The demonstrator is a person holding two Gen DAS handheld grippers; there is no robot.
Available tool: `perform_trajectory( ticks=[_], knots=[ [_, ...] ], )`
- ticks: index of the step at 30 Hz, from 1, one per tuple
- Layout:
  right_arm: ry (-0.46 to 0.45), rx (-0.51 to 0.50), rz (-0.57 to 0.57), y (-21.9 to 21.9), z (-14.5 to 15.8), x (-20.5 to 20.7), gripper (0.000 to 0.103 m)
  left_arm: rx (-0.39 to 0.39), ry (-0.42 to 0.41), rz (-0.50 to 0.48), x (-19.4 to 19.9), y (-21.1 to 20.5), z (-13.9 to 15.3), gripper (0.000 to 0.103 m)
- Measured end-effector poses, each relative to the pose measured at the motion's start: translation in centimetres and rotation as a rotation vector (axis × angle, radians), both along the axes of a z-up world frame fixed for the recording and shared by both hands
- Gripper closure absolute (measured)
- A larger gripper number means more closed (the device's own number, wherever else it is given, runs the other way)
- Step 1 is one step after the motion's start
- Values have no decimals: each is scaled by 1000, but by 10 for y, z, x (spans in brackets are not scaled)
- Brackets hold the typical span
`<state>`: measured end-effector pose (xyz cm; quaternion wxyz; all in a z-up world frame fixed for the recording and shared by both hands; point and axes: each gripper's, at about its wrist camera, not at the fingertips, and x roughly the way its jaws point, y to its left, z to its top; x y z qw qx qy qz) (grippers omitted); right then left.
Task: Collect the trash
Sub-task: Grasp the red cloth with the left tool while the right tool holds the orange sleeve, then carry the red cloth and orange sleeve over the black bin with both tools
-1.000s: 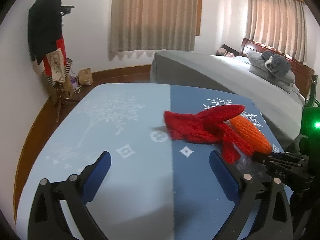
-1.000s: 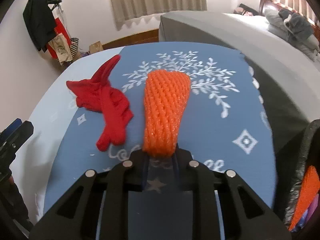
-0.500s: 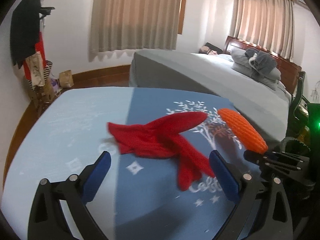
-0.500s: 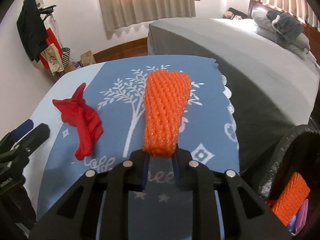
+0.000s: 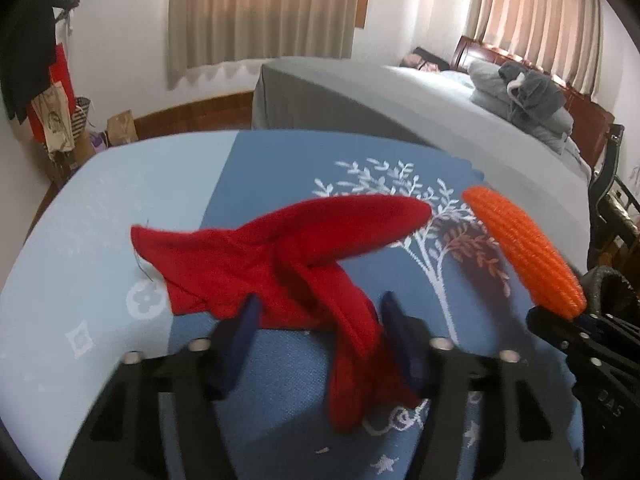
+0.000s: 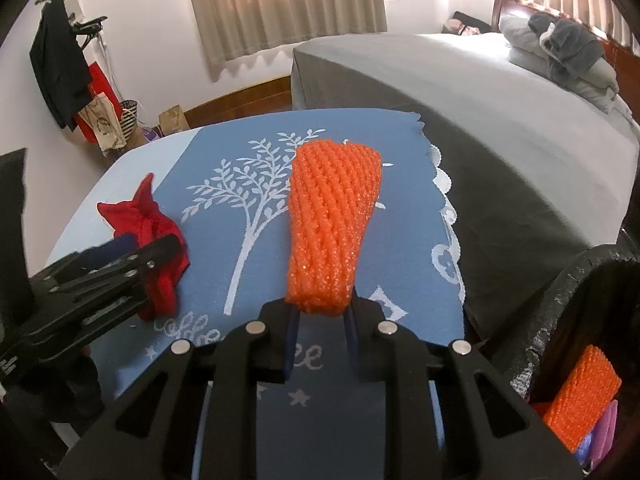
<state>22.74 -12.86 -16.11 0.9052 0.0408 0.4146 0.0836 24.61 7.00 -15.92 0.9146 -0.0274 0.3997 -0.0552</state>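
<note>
My right gripper [image 6: 319, 312] pinches the near end of the orange foam net [image 6: 330, 224], lifted off the blue tablecloth [image 6: 404, 184]. A black bin bag [image 6: 576, 280] at the right already has another orange net [image 6: 580, 392] inside, so some collecting looks done. My left gripper [image 5: 320, 334] is closing around the red cloth [image 5: 280, 256] lying on the table, pads not yet pressing. Both pieces are left to bag.
</note>
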Motion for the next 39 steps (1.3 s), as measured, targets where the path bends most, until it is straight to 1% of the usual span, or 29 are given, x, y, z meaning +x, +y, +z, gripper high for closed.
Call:
perform_trajectory(
  ticks=[1,4,7,14,21,33,39],
  knots=[
    [-1,0,2,1,0,0,83,-1,7,-2,1,0,-1,65],
    [-1,1,5,2,0,0,83,-6,8,-10,-2,1,-1,83],
    [0,1,8,5,1,0,83,-11,-3,-16,-5,2,1,91],
    [-9,5,18,9,8,-4,83,-18,-50,-7,-19,7,17,93],
    [-28,11,34,15,20,-12,83,-33,-86,4,-41,16,35,93],
    [-63,6,70,23,46,-38,83,-57,-136,-5,-75,18,63,93],
    [-88,8,82,21,61,-55,84,-72,-176,-23,-93,18,80,93]
  ],
)
